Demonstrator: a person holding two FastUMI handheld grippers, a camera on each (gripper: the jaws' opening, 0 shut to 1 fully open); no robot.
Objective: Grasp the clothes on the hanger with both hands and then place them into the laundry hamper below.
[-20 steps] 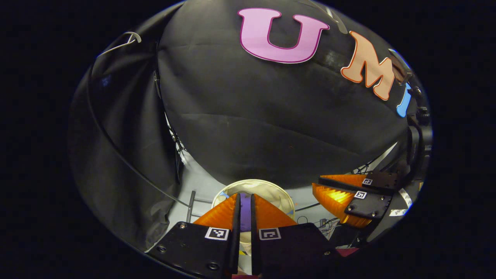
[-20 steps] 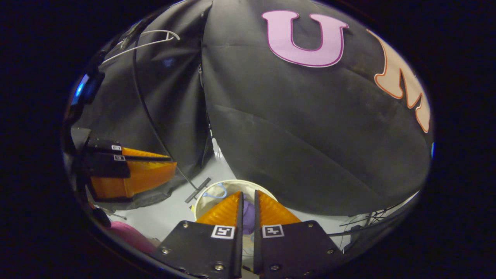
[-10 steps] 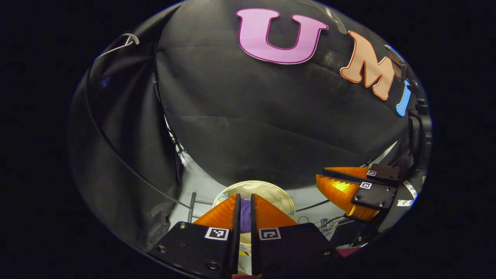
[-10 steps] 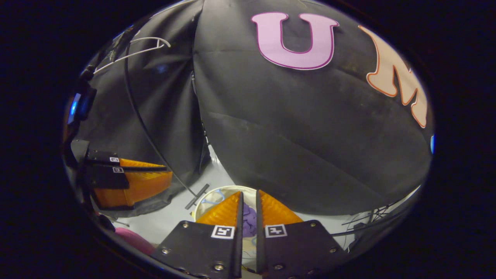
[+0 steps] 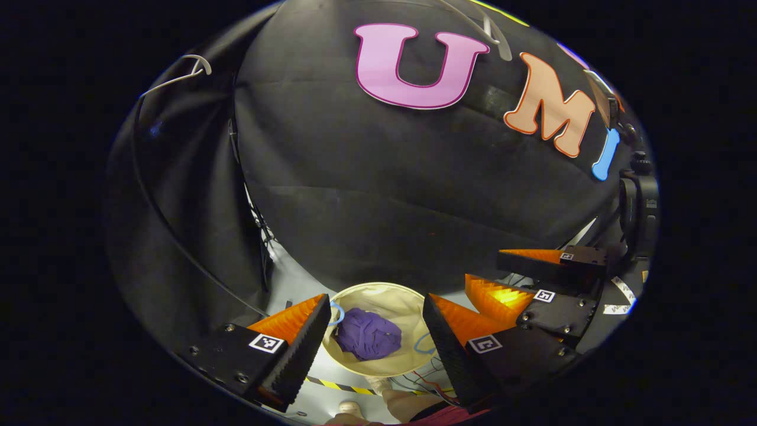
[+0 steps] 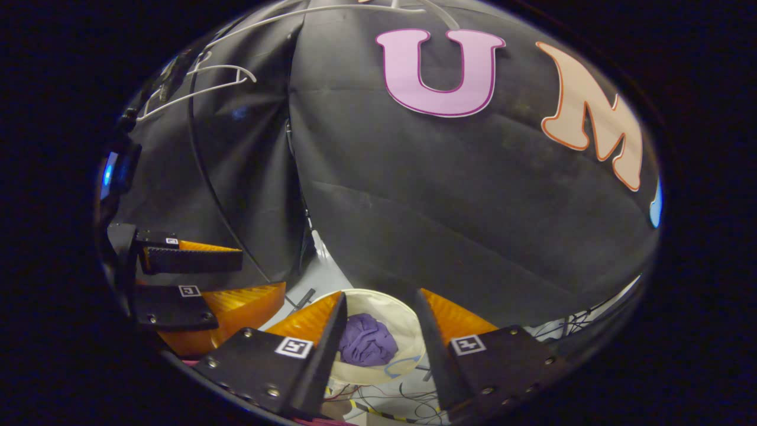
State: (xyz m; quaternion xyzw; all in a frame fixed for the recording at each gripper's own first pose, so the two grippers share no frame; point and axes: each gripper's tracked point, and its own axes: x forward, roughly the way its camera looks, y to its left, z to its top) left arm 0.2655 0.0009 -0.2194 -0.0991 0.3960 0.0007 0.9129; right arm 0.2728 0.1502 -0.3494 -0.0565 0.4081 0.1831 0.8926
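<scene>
Purple clothes lie in a cream hamper; the hanger is white.

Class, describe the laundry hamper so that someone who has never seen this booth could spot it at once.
Start at the black cloth wall and follow it down to the pale floor. There stands the round, cream fabric laundry hamper with thin blue loop handles, open at the top. A crumpled purple garment lying inside sets it apart from the loose cables beside it.
</scene>
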